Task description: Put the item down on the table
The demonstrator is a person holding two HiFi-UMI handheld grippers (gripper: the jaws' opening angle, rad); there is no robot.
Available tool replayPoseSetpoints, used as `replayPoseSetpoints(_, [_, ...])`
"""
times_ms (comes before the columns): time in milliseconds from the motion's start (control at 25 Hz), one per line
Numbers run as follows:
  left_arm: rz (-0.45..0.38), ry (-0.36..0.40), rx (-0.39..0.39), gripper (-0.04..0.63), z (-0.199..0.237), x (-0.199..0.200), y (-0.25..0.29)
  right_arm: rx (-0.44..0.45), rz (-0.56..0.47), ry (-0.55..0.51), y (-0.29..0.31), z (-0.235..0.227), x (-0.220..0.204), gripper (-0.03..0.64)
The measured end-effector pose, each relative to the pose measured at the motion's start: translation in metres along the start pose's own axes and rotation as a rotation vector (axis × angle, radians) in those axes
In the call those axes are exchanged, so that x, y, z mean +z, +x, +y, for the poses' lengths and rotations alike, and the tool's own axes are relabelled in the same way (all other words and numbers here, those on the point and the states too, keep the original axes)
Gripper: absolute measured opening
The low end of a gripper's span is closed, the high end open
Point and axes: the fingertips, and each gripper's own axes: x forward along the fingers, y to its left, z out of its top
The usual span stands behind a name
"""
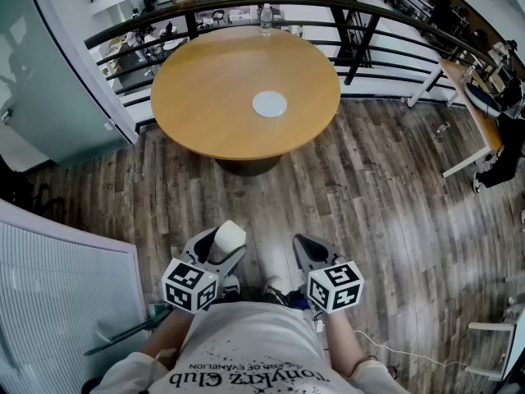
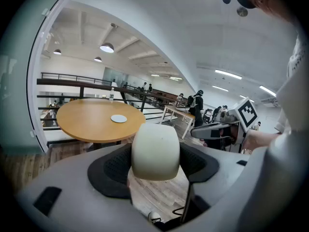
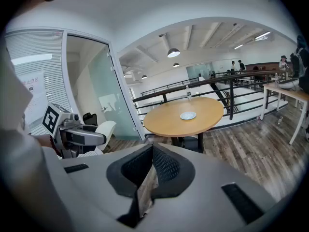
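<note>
At the lower centre of the head view, my left gripper (image 1: 229, 241) clamped a pale rounded item (image 2: 155, 151) between its widely spread jaws, the pads pressing on both flanks. Beside it, just to the right, my right gripper (image 3: 150, 154) had its jaws drawn together with nothing between them. Both tools hung close to my body over the wood floor (image 1: 377, 195). The round table (image 1: 213, 97) stood well apart from them, in the upper middle of the frame, with a small pale disc (image 1: 269, 103) near its centre and a bottle (image 1: 265, 19) at its far edge by the railing (image 1: 246, 6).

As I judged it, the item had not been set down, and the whole carry to the table lay ahead. The hold looked broad but shallow on a smooth, curved surface, so a jolt on the way could have let the item slide out onto the floor. A release too near the rim could have sent it rolling off.
</note>
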Motion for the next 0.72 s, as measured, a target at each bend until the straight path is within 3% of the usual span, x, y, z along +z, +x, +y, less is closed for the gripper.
replayPoseSetpoints(320, [-0.001, -0.003, 0.005, 0.322, -0.006, 0.002, 0.002, 0.010, -0.006, 0.003, -0.006, -0.004, -0.001, 0.025])
replayPoseSetpoints(720, [-0.032, -0.018, 0.063, 0.322, -0.030, 0.012, 0.020, 0.009, -0.019, 0.030, -0.037, -0.049, -0.009, 0.025])
